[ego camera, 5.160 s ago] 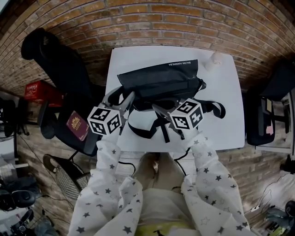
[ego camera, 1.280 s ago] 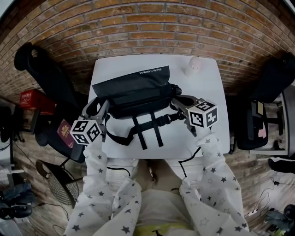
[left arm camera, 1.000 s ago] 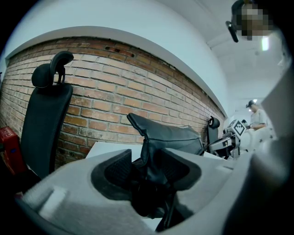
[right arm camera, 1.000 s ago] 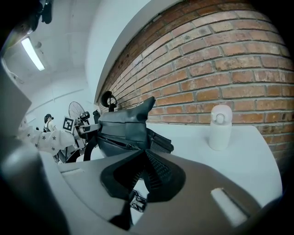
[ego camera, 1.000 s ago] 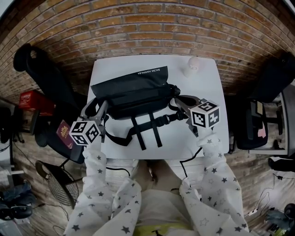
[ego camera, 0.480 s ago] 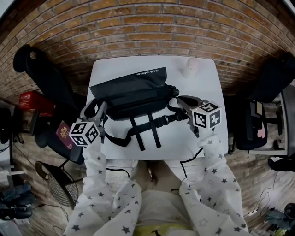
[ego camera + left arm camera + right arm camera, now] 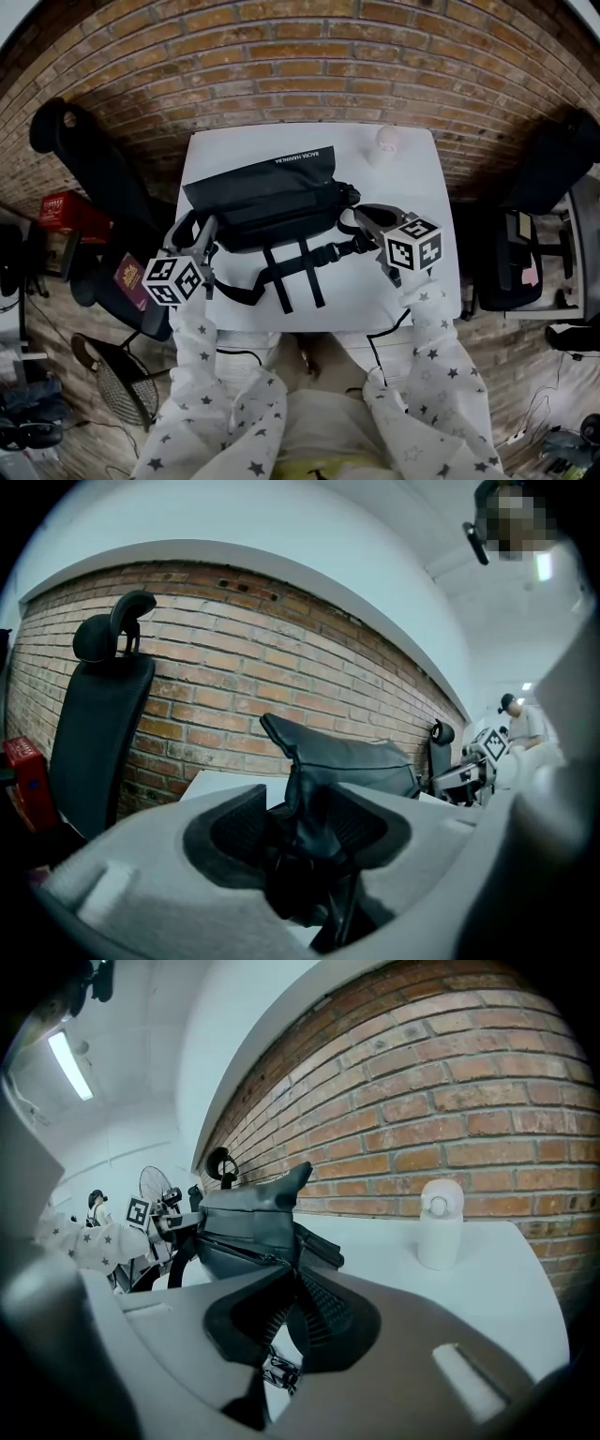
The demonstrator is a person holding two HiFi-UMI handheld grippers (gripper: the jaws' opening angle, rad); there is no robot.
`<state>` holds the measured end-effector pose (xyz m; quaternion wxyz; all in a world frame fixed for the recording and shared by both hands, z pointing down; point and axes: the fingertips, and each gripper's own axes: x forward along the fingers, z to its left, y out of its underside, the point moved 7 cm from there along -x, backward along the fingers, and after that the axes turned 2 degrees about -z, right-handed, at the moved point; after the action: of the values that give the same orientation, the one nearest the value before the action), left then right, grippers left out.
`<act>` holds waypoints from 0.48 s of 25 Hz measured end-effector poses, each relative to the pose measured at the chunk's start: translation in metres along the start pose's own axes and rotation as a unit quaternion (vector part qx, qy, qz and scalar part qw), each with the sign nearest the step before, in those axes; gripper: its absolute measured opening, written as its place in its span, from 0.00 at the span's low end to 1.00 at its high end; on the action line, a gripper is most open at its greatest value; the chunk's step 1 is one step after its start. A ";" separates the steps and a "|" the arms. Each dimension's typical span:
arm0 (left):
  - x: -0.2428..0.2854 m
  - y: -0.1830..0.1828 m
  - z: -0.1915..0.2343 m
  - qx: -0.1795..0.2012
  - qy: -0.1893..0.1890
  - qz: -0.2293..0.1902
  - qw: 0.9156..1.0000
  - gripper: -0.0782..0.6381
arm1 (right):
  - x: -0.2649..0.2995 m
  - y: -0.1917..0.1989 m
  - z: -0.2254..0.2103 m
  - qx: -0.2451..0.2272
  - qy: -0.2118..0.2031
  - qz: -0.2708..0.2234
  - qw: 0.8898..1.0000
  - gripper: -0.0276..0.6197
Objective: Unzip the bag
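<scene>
The left gripper's (image 7: 295, 829) jaws clamp the bag's (image 7: 272, 192) left end. The right gripper's (image 7: 289, 1286) jaws pinch the zipper pull (image 7: 279, 1371) at its right end. The bag lies mid-surface (image 7: 417, 169). The zip looks drawn almost fully, with little left. Rightward, bare surface runs to a nearby edge, and a white bottle (image 7: 385, 141) stands behind.

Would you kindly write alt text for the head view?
Seen from above, a black bag lies on a white table; the left hand-held gripper clamps its left end, and the right hand-held gripper, shut, sits at its right end. A white bottle stands behind.
</scene>
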<state>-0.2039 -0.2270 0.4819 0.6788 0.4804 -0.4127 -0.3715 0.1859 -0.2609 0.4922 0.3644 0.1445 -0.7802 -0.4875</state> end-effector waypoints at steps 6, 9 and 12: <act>-0.011 -0.009 -0.007 0.011 -0.036 -0.004 0.999 0.40 | -0.003 -0.010 0.005 -0.007 0.002 -0.034 0.999 0.20; -0.019 -0.015 -0.018 0.021 -0.049 -0.008 0.999 0.40 | -0.008 -0.018 0.005 -0.018 0.011 -0.059 0.998 0.19; -0.026 -0.021 -0.031 0.044 -0.053 -0.007 0.998 0.33 | -0.017 -0.028 0.008 -0.028 0.017 -0.085 0.996 0.18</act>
<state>-0.1877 -0.1986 0.4505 0.6317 0.4919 -0.4611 -0.3827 0.1880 -0.2594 0.4584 0.3389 0.2087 -0.7449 -0.5355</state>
